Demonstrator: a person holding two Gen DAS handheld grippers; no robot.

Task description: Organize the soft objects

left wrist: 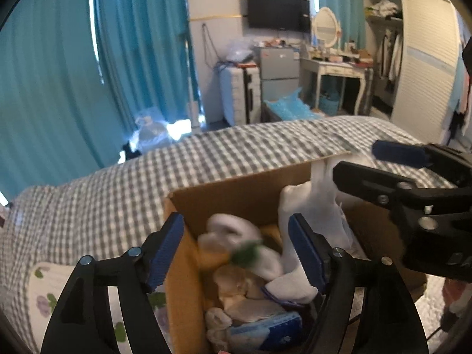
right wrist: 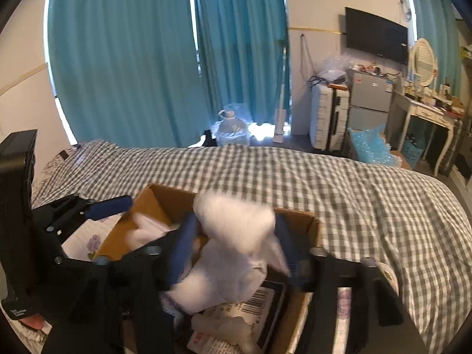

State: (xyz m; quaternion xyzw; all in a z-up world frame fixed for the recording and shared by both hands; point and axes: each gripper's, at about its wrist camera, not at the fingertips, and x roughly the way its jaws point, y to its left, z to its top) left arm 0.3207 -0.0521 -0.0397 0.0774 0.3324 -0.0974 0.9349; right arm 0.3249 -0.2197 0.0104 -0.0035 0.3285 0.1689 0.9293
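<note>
A bed with a grey-and-white checked cover [right wrist: 295,177] filled the middle of the room. Behind it, at twelve o'clock, long teal curtains [right wrist: 124,59] hung over a window, with daylight leaking through the gaps and pooling on the floor. At two o'clock a flat black television [right wrist: 376,34] was mounted on the pale wall. Below it stood a white ribbed suitcase [right wrist: 323,118] and a small grey two-door fridge [right wrist: 368,100]. Farther right was a white dressing table [right wrist: 427,115] bearing an oval mirror [right wrist: 423,59]. The left wrist view showed a white slatted wardrobe [left wrist: 424,59] at three o'clock, open, with clothes hanging inside.
</note>
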